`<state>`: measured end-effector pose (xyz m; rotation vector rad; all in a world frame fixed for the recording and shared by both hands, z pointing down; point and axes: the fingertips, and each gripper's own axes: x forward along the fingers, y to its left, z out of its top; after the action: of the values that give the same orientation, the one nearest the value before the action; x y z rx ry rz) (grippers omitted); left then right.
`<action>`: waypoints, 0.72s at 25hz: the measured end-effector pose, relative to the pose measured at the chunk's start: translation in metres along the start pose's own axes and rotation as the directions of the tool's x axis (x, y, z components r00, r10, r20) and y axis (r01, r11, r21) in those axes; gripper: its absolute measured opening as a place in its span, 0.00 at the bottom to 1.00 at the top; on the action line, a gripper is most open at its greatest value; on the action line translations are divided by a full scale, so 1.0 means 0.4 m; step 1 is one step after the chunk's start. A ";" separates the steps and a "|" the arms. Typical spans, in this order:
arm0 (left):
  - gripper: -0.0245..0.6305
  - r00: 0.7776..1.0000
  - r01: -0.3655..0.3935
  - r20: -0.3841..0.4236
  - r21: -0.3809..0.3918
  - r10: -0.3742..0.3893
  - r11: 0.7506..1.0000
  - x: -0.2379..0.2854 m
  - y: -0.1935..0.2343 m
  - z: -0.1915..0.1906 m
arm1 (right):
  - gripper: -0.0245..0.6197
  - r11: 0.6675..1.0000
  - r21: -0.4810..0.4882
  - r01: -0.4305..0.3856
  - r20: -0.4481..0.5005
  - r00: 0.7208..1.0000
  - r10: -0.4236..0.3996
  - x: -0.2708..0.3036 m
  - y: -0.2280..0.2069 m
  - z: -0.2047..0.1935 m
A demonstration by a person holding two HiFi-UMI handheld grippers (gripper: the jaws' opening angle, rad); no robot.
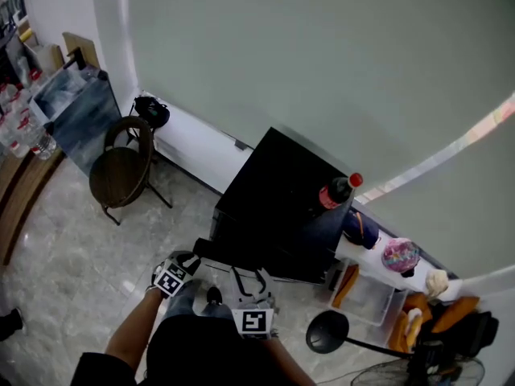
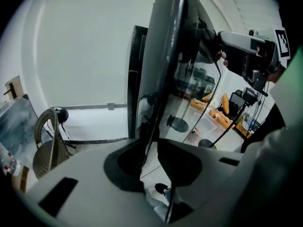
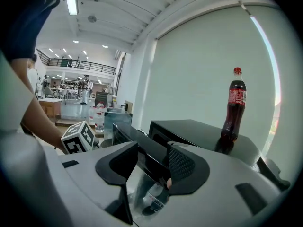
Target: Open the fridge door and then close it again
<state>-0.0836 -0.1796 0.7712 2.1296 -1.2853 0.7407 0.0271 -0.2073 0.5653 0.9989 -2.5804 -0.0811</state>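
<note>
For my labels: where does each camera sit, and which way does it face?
Head view: on the head, looking down at the fridge; shows left tongs, right tongs, left forearm.
Left gripper view: on left tongs, looking edge-on along the fridge door; shows right tongs.
Right gripper view: on right tongs, facing the cola bottle; shows left forearm.
Shared: head and right gripper views see the bottle.

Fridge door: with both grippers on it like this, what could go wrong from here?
1. The cola bottle stands upright near a corner of the fridge top; a hard slam could topple it.
2. The left gripper and right gripper pinch only the fridge door by its thin edges, so it may slip free mid-swing.
</note>
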 end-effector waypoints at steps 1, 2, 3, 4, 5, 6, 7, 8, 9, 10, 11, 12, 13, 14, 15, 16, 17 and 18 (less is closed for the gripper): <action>0.15 1.000 0.015 -0.003 0.006 -0.015 1.000 0.007 0.007 0.007 | 0.34 1.000 0.002 0.018 -0.003 1.000 -0.018 0.007 -0.005 0.001; 0.15 0.999 0.031 -0.007 0.013 -0.031 0.999 0.014 0.012 0.012 | 0.34 0.999 0.000 0.036 -0.006 0.999 -0.036 0.013 -0.009 0.001; 0.15 0.999 0.048 -0.011 0.020 -0.048 0.999 0.020 0.016 0.017 | 0.34 0.998 -0.002 0.055 -0.009 0.998 -0.055 0.017 -0.013 0.002; 0.15 0.998 0.066 -0.014 0.028 -0.066 0.997 0.026 0.022 0.024 | 0.34 0.997 -0.001 0.075 -0.012 0.997 -0.075 0.023 -0.017 0.003; 0.15 0.996 0.086 -0.017 0.038 -0.085 0.996 0.032 0.029 0.032 | 0.34 0.996 0.003 0.094 -0.013 0.995 -0.094 0.029 -0.022 0.005; 0.15 0.994 0.106 -0.019 0.048 -0.105 0.993 0.038 0.037 0.040 | 0.34 0.994 0.008 0.112 -0.012 0.994 -0.112 0.036 -0.027 0.007; 0.15 0.992 0.126 -0.022 0.060 -0.125 0.990 0.045 0.042 0.048 | 0.34 0.992 0.013 0.127 -0.012 0.992 -0.127 0.041 -0.032 0.008; 0.15 0.989 0.146 -0.025 0.070 -0.145 0.987 0.053 0.046 0.056 | 0.34 0.990 0.014 0.140 -0.013 0.990 -0.139 0.045 -0.038 0.007; 0.15 0.986 0.166 -0.029 0.081 -0.164 0.983 0.060 0.048 0.063 | 0.34 0.989 0.011 0.150 -0.015 0.989 -0.150 0.048 -0.044 0.006; 0.15 0.983 0.183 -0.033 0.092 -0.181 0.979 0.066 0.050 0.071 | 0.34 0.987 0.008 0.158 -0.017 0.987 -0.158 0.052 -0.050 0.005; 0.15 0.980 0.199 -0.037 0.102 -0.196 0.975 0.071 0.053 0.079 | 0.33 0.986 0.009 0.167 -0.018 0.986 -0.167 0.055 -0.056 0.005; 0.15 0.977 0.214 -0.040 0.112 -0.211 0.970 0.076 0.058 0.086 | 0.34 0.984 0.013 0.179 -0.017 0.984 -0.178 0.059 -0.061 0.007; 0.15 0.974 0.228 -0.044 0.122 -0.224 0.966 0.080 0.062 0.093 | 0.34 0.981 0.017 0.191 -0.015 0.982 -0.191 0.063 -0.066 0.009; 0.15 0.970 0.241 -0.047 0.133 -0.237 0.961 0.085 0.066 0.100 | 0.33 0.979 0.017 0.203 -0.013 0.979 -0.203 0.067 -0.070 0.011; 0.15 0.967 0.254 -0.050 0.142 -0.249 0.957 0.089 0.071 0.105 | 0.34 0.977 0.015 0.213 -0.010 0.977 -0.213 0.070 -0.073 0.011; 0.15 0.964 0.266 -0.053 0.151 -0.260 0.952 0.094 0.074 0.110 | 0.33 0.975 0.013 0.223 -0.010 0.975 -0.223 0.074 -0.075 0.010; 0.15 0.961 0.276 -0.056 0.158 -0.270 0.948 0.099 0.078 0.114 | 0.33 0.972 0.015 0.233 -0.008 0.972 -0.233 0.077 -0.078 0.009; 0.15 0.959 0.285 -0.060 0.164 -0.279 0.944 0.106 0.081 0.120 | 0.33 0.969 0.019 0.245 -0.007 0.970 -0.245 0.081 -0.083 0.008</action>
<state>-0.0878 -0.2511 0.7722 2.3613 -0.8971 0.7842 0.0252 -0.2536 0.5664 1.3191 -2.4453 -0.1176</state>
